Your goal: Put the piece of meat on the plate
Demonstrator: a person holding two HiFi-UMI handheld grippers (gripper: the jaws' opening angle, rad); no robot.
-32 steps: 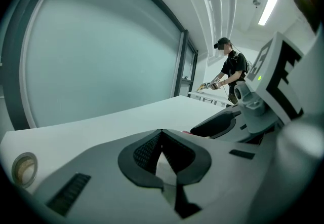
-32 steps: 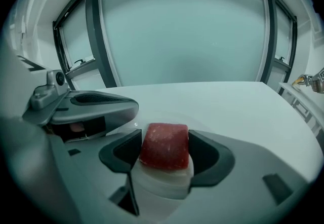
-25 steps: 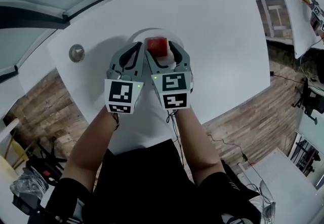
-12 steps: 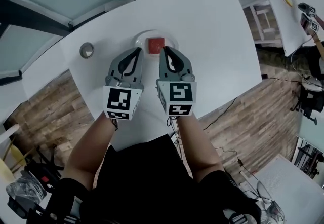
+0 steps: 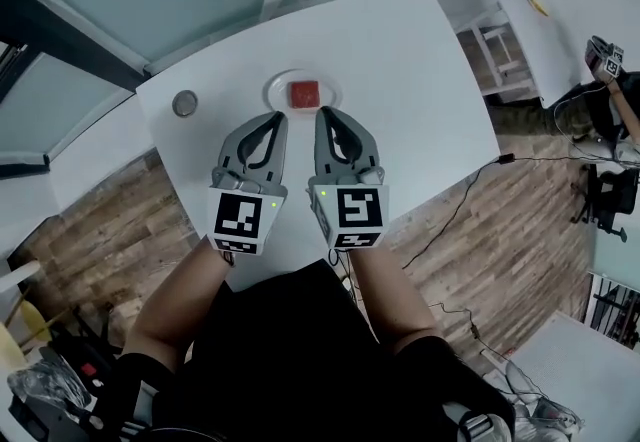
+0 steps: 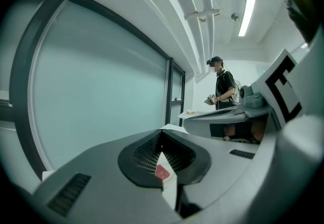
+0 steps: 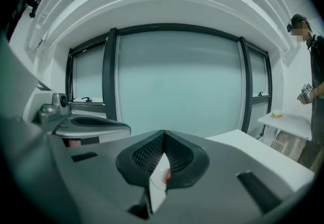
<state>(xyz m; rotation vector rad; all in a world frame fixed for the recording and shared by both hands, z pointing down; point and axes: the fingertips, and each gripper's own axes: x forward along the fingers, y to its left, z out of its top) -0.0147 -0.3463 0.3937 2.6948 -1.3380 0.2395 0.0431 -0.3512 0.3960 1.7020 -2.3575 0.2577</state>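
Grey left gripper (image 5: 277, 118): jaws closed, nothing held. The red piece of meat (image 5: 304, 91) lies on the white plate (image 5: 274, 90), ahead of and between both tips; it is roughly square, with no evident long axis. Right gripper (image 5: 323, 114): jaws closed, empty, about equally near.

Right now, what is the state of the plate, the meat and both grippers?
plate: flat on the table, bears the piece of meat.
piece of meat: lies on the plate, not gripped.
left gripper: shut, empty.
right gripper: shut, empty.
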